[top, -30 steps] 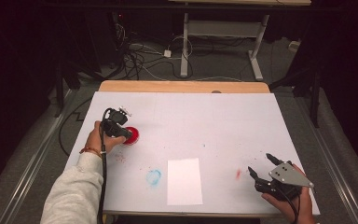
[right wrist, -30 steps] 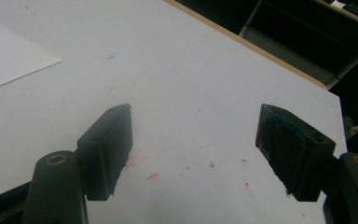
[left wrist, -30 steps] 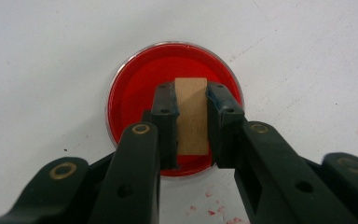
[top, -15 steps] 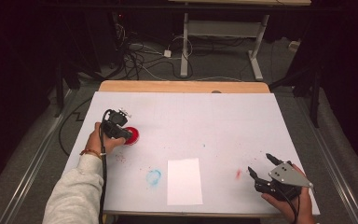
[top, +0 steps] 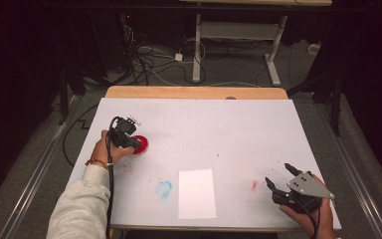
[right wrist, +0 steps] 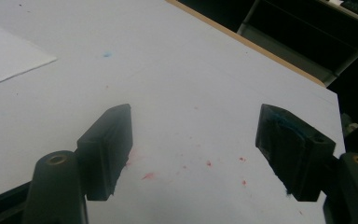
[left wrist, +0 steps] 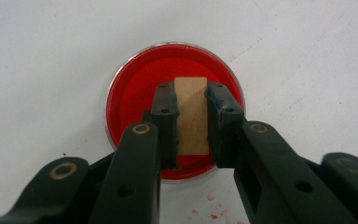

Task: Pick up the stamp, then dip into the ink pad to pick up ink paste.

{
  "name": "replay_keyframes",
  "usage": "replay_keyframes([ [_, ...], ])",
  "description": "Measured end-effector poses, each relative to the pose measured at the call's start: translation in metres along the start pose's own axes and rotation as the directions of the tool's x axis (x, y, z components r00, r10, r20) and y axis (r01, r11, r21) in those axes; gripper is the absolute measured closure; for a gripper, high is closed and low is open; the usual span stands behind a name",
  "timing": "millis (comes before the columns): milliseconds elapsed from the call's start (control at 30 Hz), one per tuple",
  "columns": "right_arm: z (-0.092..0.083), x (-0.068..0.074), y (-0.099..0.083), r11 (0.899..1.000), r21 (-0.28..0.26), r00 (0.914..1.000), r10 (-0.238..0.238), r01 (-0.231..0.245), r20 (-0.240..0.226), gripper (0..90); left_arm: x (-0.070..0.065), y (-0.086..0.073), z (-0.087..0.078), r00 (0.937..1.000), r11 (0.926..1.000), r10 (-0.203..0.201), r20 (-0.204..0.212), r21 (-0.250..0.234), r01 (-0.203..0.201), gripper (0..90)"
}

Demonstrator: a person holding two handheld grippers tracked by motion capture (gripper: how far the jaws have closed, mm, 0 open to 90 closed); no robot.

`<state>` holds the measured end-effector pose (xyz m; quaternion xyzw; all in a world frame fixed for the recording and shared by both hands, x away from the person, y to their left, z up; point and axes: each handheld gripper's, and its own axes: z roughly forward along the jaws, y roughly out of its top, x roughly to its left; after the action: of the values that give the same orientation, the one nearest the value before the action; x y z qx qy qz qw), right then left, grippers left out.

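Nothing has moved; wooden block (left wrist: 192, 114) clamped between left jaws.

No readable text, label, brand, number or sign anywhere in these views.

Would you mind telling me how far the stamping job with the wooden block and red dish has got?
Done: the left gripper is shut on the wooden block. In hand: the block is held over the red ink dish. Left: the white paper sheet shows no print, and the right gripper sits open, empty.
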<state>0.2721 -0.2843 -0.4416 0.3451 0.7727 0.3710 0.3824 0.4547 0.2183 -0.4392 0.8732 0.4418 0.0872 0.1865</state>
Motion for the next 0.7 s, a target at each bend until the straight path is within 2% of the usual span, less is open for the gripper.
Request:
replay_keyframes([
  [533, -0.003, -0.001, -0.001, 1.000, -0.007, 1.0000, 0.008, -0.008, 0.000, 27.6, 0.002, -0.003, -0.002, 0.9998, 0.9996, -0.013, 0.012, -0.024, 0.013, 74.1],
  [700, -0.004, 0.000, -0.001, 1.000, -0.010, 1.0000, 0.002, -0.002, -0.002, 27.6, 0.000, 0.000, -0.014, 0.9999, 0.9975, -0.011, 0.012, -0.070, 0.011, 74.1],
])
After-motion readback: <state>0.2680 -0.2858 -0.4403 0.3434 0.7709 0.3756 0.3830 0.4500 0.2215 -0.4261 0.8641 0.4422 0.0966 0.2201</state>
